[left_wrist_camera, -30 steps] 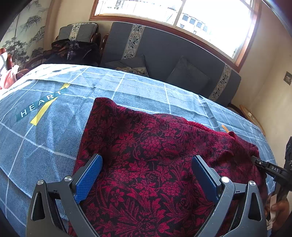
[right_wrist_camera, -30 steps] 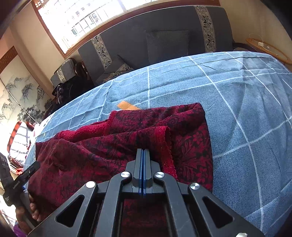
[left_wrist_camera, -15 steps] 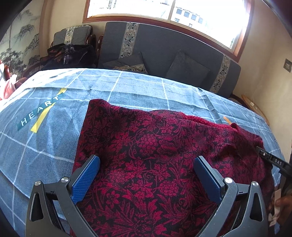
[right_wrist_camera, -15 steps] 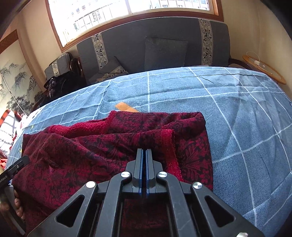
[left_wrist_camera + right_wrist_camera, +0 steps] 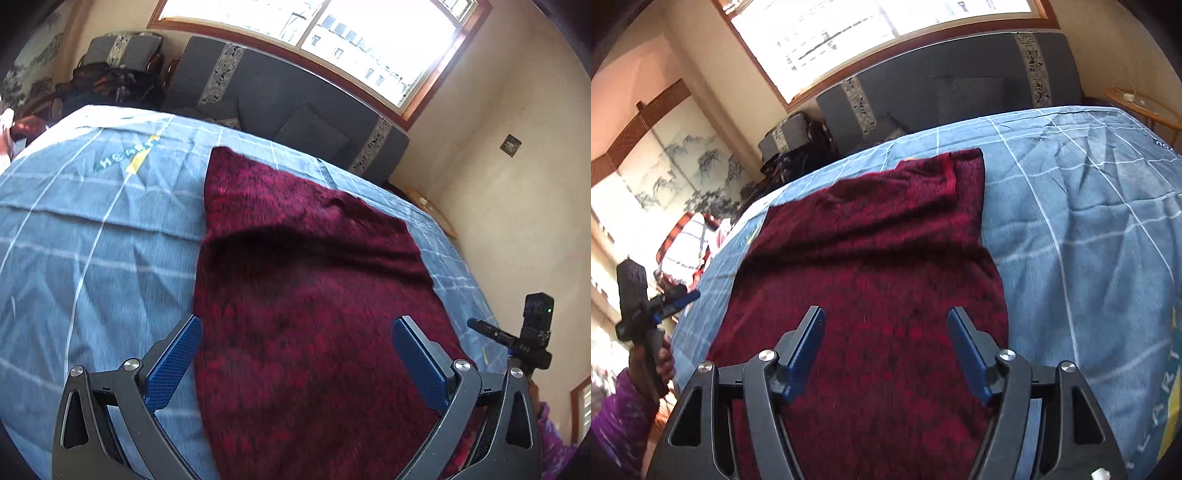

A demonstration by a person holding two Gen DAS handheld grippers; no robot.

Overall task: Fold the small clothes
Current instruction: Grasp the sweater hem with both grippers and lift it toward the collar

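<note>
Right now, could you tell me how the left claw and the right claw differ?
The left claw is spread wider than the right claw. The left claw straddles the red garment's left edge; the right claw's fingers both sit over it. Both are open, holding nothing, above the blue sheet.

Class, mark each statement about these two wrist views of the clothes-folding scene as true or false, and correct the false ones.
1. The right gripper is shut. False: its fingers stand apart.
2. The dark red patterned garment lies on a blue checked cloth. True.
3. The left gripper is open. True.
4. The garment is green. False: it is dark red with a black pattern.
5. A grey sofa stands under the window. True.
</note>
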